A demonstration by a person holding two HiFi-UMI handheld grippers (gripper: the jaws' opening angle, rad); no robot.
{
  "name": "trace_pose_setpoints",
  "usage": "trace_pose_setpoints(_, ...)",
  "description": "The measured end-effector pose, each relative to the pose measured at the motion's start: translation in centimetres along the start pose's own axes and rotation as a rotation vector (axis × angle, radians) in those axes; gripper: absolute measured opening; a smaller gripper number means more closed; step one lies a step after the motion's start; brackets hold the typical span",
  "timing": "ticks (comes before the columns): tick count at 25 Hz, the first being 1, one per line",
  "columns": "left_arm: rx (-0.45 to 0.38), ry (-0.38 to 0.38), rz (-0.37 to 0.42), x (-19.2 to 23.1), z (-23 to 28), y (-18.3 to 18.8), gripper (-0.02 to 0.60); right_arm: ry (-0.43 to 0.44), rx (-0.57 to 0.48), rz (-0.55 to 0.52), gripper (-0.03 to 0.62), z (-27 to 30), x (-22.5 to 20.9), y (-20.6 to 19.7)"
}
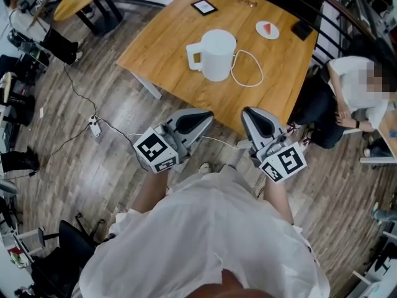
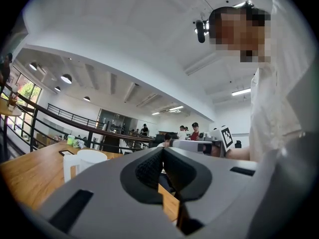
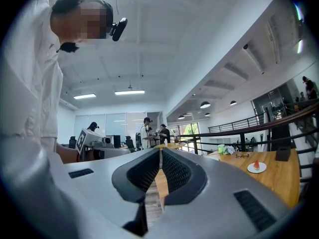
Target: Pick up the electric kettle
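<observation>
Hovering short of the surface (image 1: pixel 155 39) where the kettle (image 1: pixel 218 54) stands (handle (image 1: pixel 194 56) leftward), the left gripper (image 1: pixel 206 115) and right gripper (image 1: pixel 247 112) are clenched empty, so the reach seems pending, then opening for the handle

— Where does the white electric kettle (image 1: pixel 217 54) stand?
— Upright on the wooden table (image 1: pixel 162 44), handle to the left, its cord (image 1: pixel 249 67) looping on its right.
— And the grippers?
— On the near side of the kettle, off the table's edge and apart from it: left gripper (image 1: pixel 208 114) and right gripper (image 1: pixel 247 112), each with jaws together, empty.
— Anything else?
— A plate (image 1: pixel 267 30) beyond the kettle, to the right.
</observation>
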State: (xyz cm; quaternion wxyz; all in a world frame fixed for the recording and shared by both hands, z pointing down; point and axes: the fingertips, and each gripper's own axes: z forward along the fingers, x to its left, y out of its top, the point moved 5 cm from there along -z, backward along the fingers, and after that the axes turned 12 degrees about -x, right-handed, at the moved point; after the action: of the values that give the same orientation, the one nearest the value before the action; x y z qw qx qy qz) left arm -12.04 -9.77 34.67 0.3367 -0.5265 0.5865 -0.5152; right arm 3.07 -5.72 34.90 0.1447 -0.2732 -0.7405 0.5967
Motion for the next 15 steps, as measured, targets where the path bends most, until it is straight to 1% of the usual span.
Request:
trace_pose_setpoints(3,-0.002,0.002,0.002,0.1,0.8,-0.2,0.006,0.013,0.003,0.001,0.015,0.0,-0.6,0.0)
trace_pose_setpoints(8,-0.002,0.030,0.004,-0.1,1.9,-0.4,0.006,0.046,0.000,0.003,0.015,0.0,-2.1,0.4)
trace_pose_setpoints(11,0.002,0.029,0.009,-0.2,2.8,-0.5,0.006,0.065,-0.002,-0.006,0.015,0.2,-2.9,0.9)
trace_pose_setpoints(15,-0.004,0.031,0.007,-0.3,3.4,-0.7,0.006,0.068,0.002,-0.008,0.015,0.2,-3.5,0.9)
